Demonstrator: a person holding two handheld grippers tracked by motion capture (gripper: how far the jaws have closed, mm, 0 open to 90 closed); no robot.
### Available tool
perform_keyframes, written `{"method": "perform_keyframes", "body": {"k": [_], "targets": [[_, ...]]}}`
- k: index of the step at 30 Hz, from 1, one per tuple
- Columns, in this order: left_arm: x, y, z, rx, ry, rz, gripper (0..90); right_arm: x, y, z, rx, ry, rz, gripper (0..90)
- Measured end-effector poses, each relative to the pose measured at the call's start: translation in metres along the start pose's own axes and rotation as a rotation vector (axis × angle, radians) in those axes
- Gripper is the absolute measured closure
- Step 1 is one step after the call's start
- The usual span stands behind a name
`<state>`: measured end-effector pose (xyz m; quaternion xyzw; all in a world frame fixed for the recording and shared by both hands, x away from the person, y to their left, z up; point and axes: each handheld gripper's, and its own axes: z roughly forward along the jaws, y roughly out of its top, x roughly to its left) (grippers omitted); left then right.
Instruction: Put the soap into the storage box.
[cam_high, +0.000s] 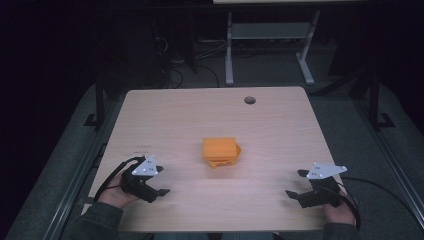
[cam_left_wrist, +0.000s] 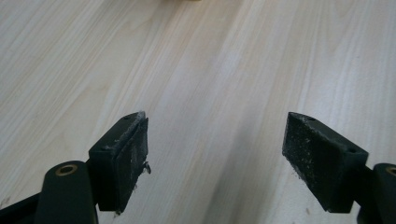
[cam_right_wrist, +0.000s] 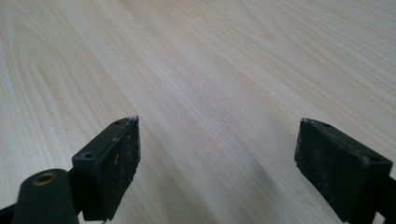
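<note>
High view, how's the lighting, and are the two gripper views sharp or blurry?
High view: the table is evenly lit while the room behind is nearly black, and the orange block stands out. Left gripper view: wood grain crisp, the pads slightly soft, a faint shadow between them. Right gripper view: similar, with a mild pale sheen mid-table.

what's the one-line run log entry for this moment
left claw: open, empty, near table edge | right claw: open, empty, near table edge | orange block: table centre, untouched | table: wood
</note>
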<state>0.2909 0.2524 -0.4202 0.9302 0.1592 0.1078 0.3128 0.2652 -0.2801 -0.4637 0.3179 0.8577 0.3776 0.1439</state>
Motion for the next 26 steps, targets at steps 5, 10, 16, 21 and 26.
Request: {"method": "perform_keyframes", "body": {"k": [5, 10, 16, 21, 26], "targets": [[0.002, -0.006, 0.001, -0.004, 0.004, -0.011, 21.2, -0.001, -0.001, -0.003, -0.007, -0.007, 0.009, 13.7], [0.003, -0.015, 0.005, -0.007, 0.003, -0.03, 20.1, -0.003, -0.004, -0.004, -0.006, -0.021, 0.019, 13.7], [0.002, -0.021, 0.01, 0.0, 0.007, -0.048, 19.5, -0.004, -0.007, -0.004, -0.007, -0.034, 0.037, 13.7], [0.007, -0.026, 0.011, 0.001, 0.024, -0.058, 21.1, -0.003, -0.007, -0.003, -0.009, -0.034, 0.041, 13.7], [0.009, -0.032, 0.009, 0.015, 0.03, -0.07, 20.8, -0.002, -0.007, -0.002, -0.015, -0.042, 0.04, 13.7]]}}
